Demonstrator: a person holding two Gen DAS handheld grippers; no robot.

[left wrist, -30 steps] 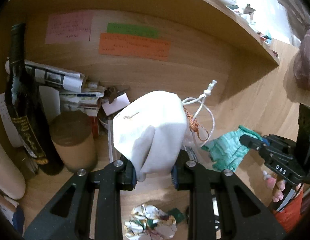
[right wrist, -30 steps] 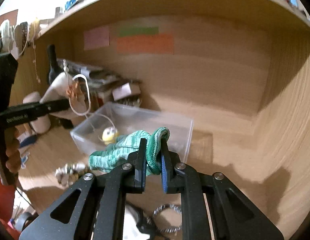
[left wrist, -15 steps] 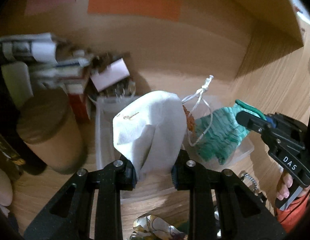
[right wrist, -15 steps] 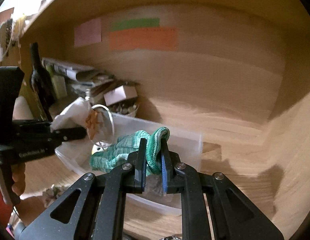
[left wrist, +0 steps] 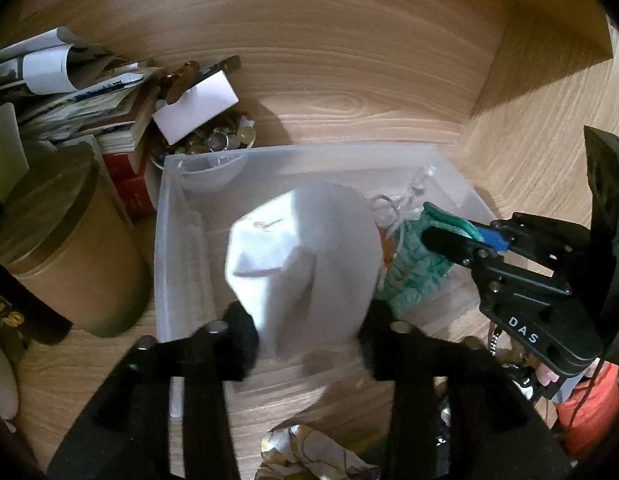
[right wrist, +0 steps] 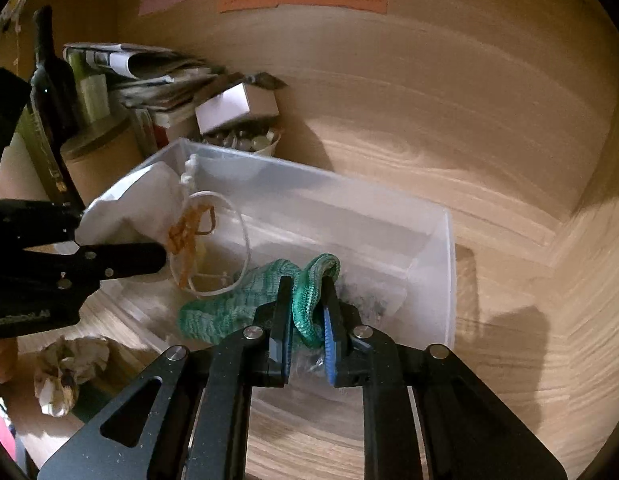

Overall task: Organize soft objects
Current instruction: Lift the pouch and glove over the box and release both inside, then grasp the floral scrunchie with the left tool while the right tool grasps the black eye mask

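The left gripper (left wrist: 307,336) is clamping a white drawstring pouch (left wrist: 305,264) at centre frame, while the right gripper (right wrist: 305,320) is pinching a green knitted sock (right wrist: 245,300) between nearly closed jaws. Both are hanging over the clear plastic bin (right wrist: 449,272), with a cardboard tube (left wrist: 65,240) standing at the left edge

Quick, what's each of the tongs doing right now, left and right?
Left tongs: closed on the white drawstring cloth pouch.
Right tongs: closed on the green knitted sock.
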